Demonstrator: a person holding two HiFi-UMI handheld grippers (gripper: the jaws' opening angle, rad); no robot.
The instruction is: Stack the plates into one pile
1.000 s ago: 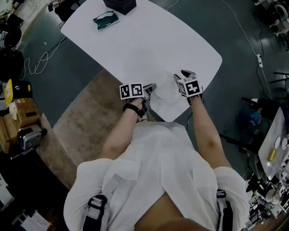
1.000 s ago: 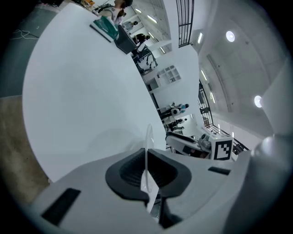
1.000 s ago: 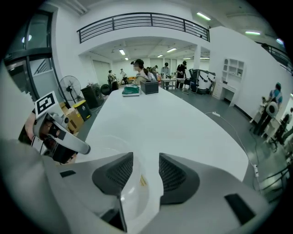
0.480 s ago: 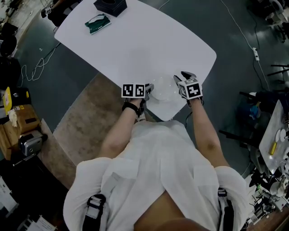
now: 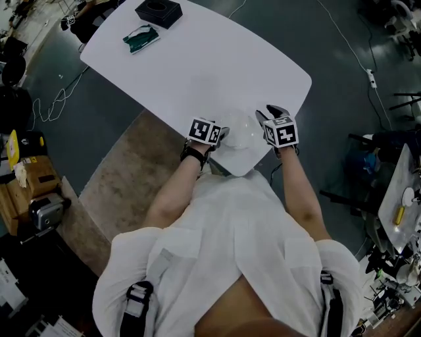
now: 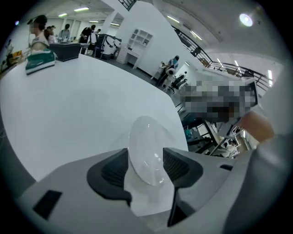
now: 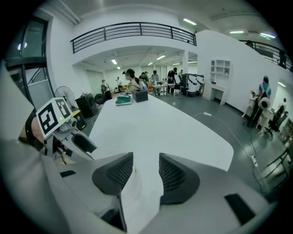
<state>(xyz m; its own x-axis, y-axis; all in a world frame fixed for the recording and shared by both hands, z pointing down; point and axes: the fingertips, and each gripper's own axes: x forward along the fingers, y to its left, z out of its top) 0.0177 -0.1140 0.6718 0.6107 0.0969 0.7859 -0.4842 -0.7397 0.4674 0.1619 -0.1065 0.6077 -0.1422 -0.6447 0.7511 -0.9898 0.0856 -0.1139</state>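
Note:
A stack of clear glass plates [image 5: 241, 130] lies at the near corner of the white table [image 5: 197, 66]. My left gripper [image 5: 221, 136] is at the stack's left rim and its jaws are opening. In the left gripper view the top plate [image 6: 146, 148] sits between the parted pads, which do not press on it, and the left gripper [image 6: 144, 168] points steeply down at it. My right gripper [image 5: 268, 114] hovers just right of the stack. Its jaws stand open with only bare table between them in the right gripper view [image 7: 145, 171].
A black box [image 5: 158, 11] and a green-and-white packet [image 5: 140, 36] lie at the table's far end. The table's near edge and right corner run close to the plates, with dark floor beyond. Cables trail on the floor. People stand far off in the room.
The left gripper has rolled at the wrist and its jaws have gone from shut at the plate's rim to parted. The right gripper has drifted slightly up and right.

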